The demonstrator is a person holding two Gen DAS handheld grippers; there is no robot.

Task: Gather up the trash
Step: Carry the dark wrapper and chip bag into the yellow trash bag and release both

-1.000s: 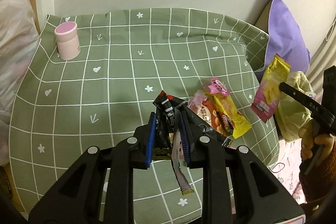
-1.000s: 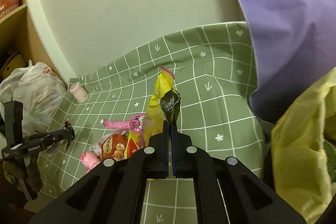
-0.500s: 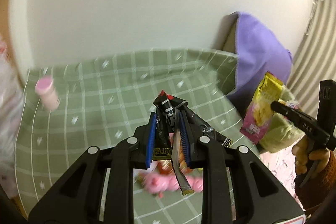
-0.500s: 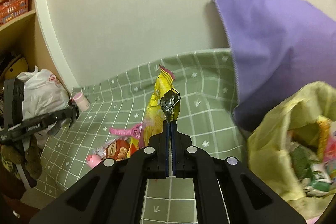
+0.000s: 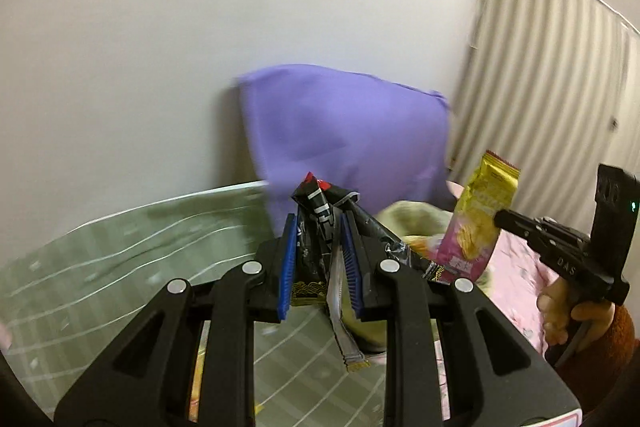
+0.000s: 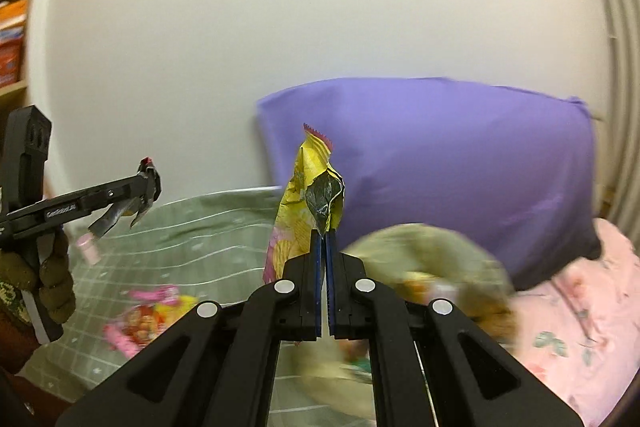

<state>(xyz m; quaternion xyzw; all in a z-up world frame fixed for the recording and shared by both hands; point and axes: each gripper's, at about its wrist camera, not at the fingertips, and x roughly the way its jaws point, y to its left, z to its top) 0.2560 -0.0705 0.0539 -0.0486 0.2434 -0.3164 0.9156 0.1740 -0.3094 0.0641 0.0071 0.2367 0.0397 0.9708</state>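
Wrappers in both hands: left hand-held gripper (image 5: 318, 259) clamped on a black snack wrapper (image 5: 316, 211), right hand-held gripper (image 6: 323, 255) pinched shut on a yellow chip bag (image 6: 306, 195) at its crumpled edge. Yellow-green trash bag (image 6: 420, 251) sits just ahead and below both, blurred. More wrappers (image 6: 148, 315) lie down-left on the green checked cloth (image 6: 208, 239). Likely light, crinkly, slippery foil; grip folded edges.
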